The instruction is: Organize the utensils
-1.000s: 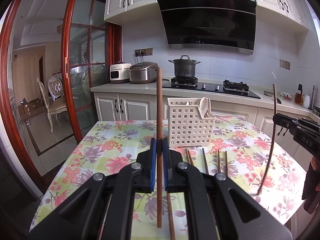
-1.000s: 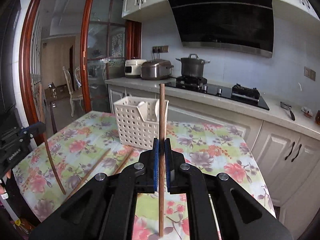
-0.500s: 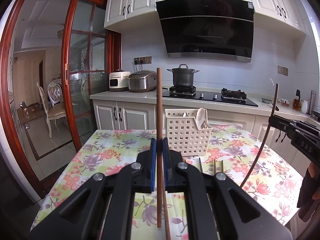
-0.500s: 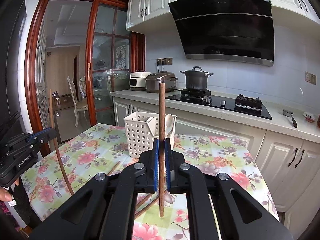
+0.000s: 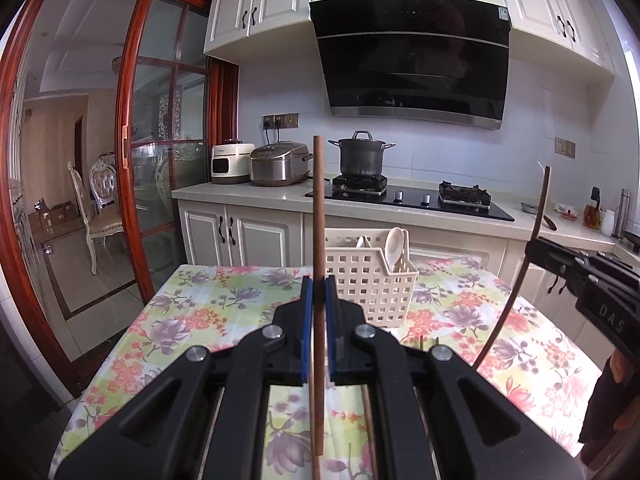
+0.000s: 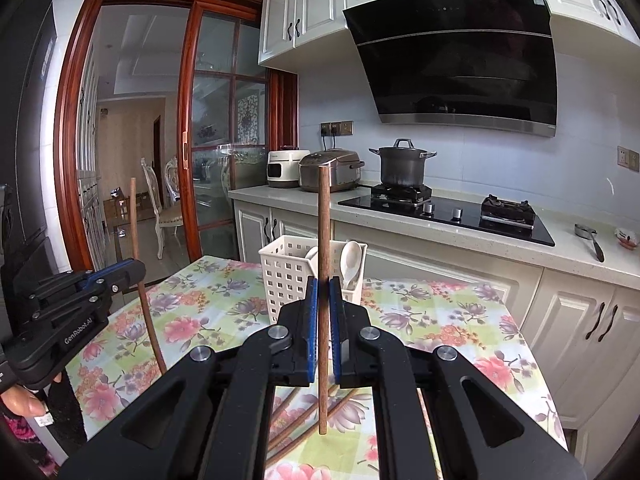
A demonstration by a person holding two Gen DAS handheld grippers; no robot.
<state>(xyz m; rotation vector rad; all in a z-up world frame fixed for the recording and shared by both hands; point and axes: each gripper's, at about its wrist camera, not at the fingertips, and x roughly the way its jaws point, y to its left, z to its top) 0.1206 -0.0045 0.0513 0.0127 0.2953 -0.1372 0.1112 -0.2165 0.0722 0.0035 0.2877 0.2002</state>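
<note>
Each gripper, left (image 5: 316, 322) and right (image 6: 324, 326), is clamped on an upright chopstick (image 5: 318, 240), with the basket (image 5: 370, 284) straight ahead on the worktop (image 5: 208, 300), seemingly nearer the right.

A home kitchen. Beyond the tongs, white cabinets (image 5: 256, 12) and a black range hood (image 5: 412, 60) hang over a counter with a gas hob (image 5: 412, 198), pot (image 5: 362, 156) and rice cooker (image 5: 280, 162). Left of the tongs, a glazed wooden door (image 5: 160, 152) shows dining chairs (image 5: 100, 208).
</note>
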